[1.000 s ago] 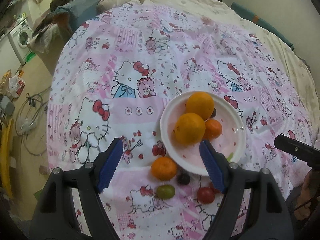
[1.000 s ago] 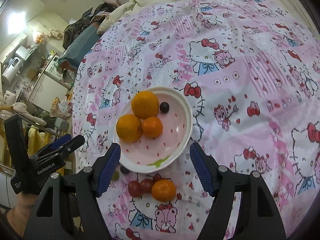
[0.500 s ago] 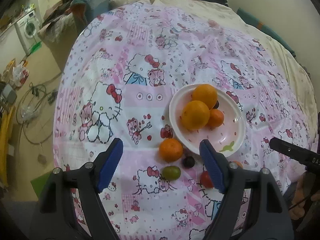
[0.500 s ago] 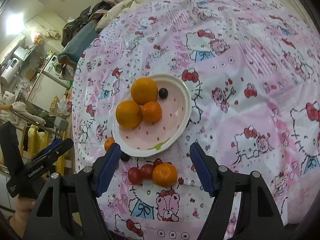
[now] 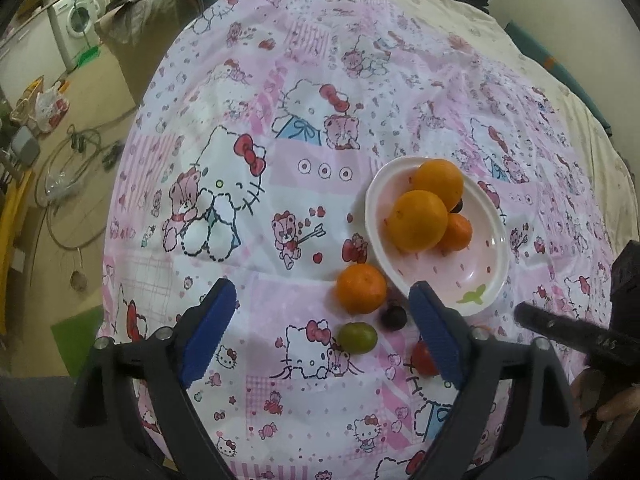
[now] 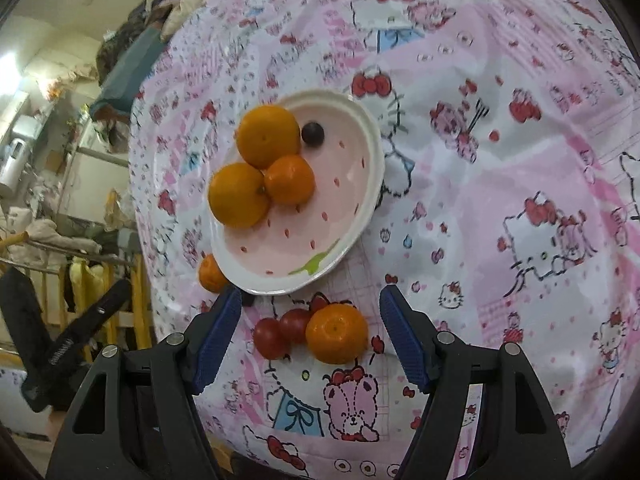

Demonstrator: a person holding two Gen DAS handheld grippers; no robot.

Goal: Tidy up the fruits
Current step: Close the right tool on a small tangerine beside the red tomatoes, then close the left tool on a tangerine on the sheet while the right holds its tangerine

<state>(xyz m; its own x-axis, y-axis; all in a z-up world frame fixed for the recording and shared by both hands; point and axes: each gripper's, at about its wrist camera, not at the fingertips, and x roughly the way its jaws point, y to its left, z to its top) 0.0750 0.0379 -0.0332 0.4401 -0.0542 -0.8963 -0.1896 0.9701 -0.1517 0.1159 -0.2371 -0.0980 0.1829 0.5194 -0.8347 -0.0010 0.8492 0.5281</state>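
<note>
Pink cartoon-print bedding (image 5: 248,128) covers the bed that carries everything, with a cluttered room and a washing machine (image 5: 78,20) beyond its far left edge.

Nearest, both tools have dropped toward the loose fruit at the near edge over the last second. The left gripper (image 5: 320,328) has slid sideways so that a green grape (image 5: 357,338) and a dark grape (image 5: 394,316) now sit between its blue pads; its jaws are opening and touch nothing. The right gripper (image 6: 310,334) hangs with jaws released at an unchanged width, and 1 small orange (image 6: 337,333) plus 2 cherry tomatoes (image 6: 280,332) lie between its pads, which press on none of them.

Just beyond, another small orange (image 5: 361,288) lies on the bedding, touching the near rim of the plate (image 5: 494,240). Inside the plate, 2 large oranges (image 6: 254,168), 1 small orange and 1 dark grape (image 6: 312,133) are already gathered, bunched at its far left side.

By my judgement, sorting is about half done: 6 pieces remain outside the plate, and both tools are lining up for pickups. The grapes and tomatoes look soft, so a gentle squeeze seems wise.
</note>
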